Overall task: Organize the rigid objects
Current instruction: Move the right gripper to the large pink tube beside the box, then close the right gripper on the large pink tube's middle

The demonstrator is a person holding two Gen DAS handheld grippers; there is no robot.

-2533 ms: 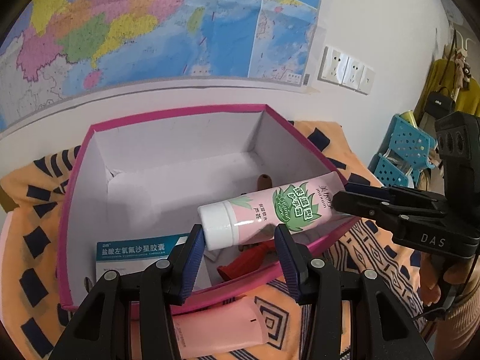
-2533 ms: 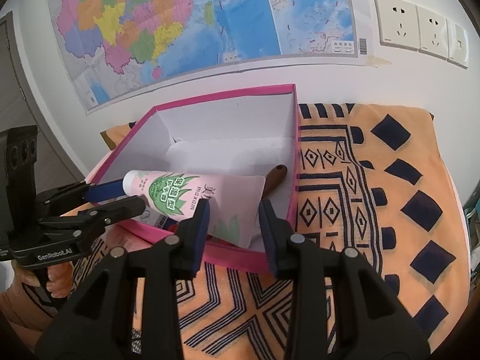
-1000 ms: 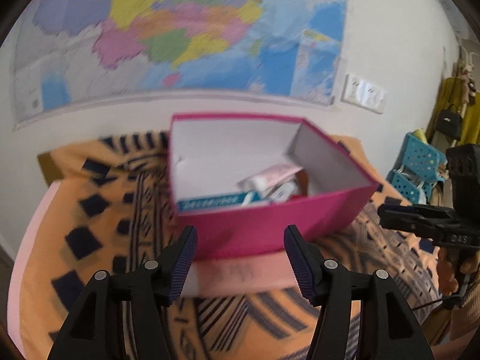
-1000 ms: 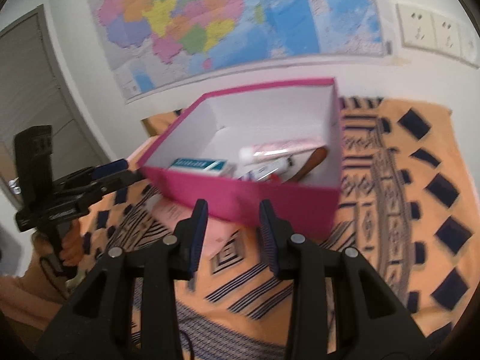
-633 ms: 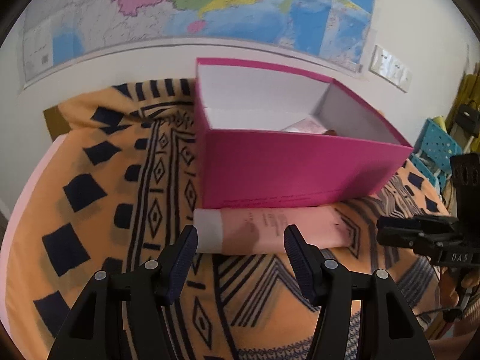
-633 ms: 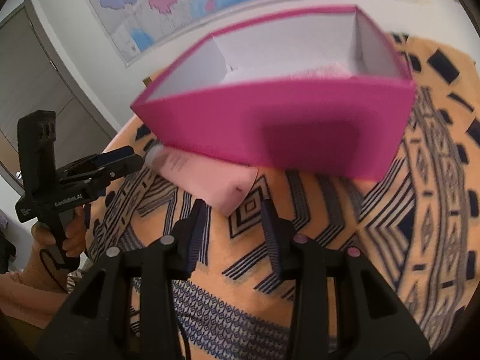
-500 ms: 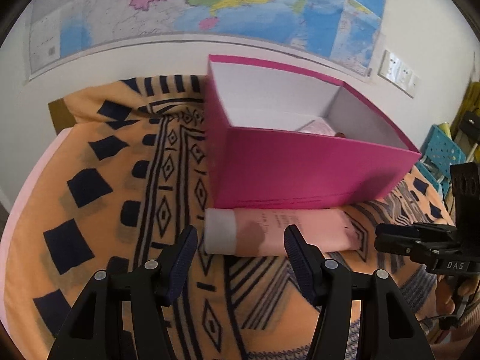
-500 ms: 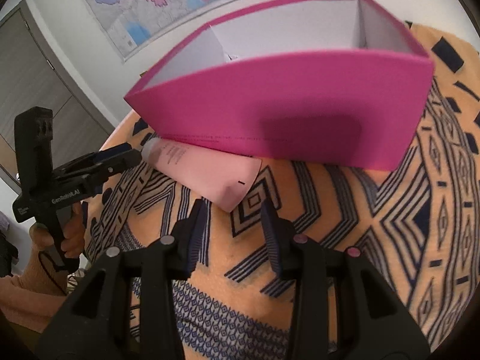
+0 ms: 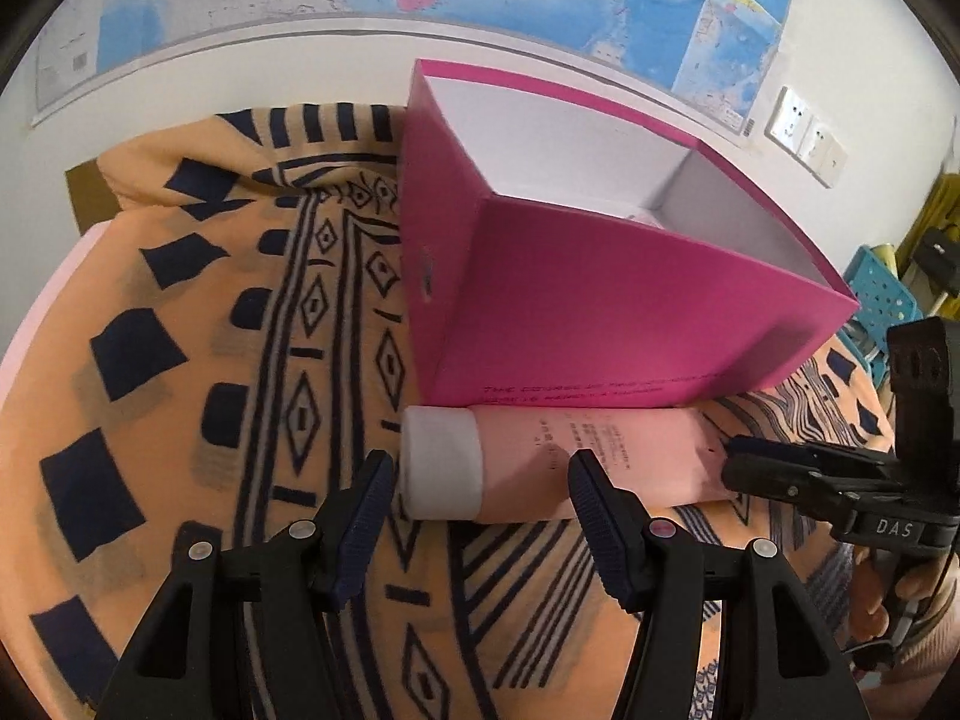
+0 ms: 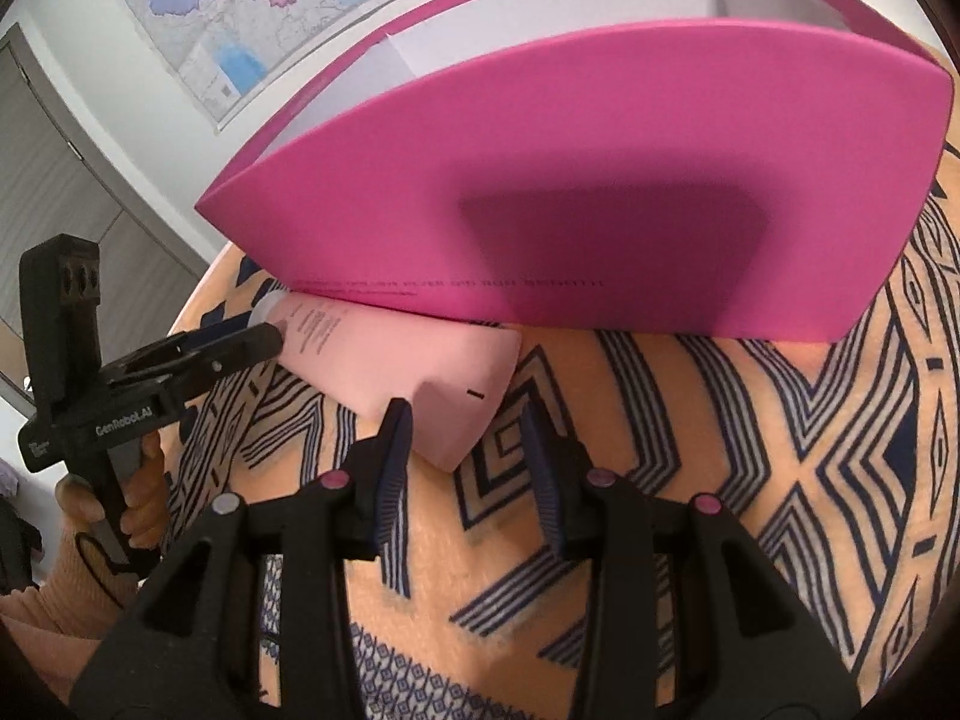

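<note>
The left tool (image 9: 480, 498) hangs spread and empty over the white cap (image 9: 443, 463) of the pink tube (image 9: 576, 456). The tube lies on the patterned cloth (image 9: 252, 360), pressed along the foot of the pink box (image 9: 600, 306). At its crimped end (image 10: 465, 414), the right tool (image 10: 468, 450) is also parted, gripping nothing. The likely trouble: the box wall sits so near that a finger may strike it, or the soft tube may buckle and slip.

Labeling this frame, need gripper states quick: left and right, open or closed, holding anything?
Left gripper: open, empty, fingers either side of the pink tube's cap end.
Right gripper: open, empty, at the tube's crimped end.
</note>
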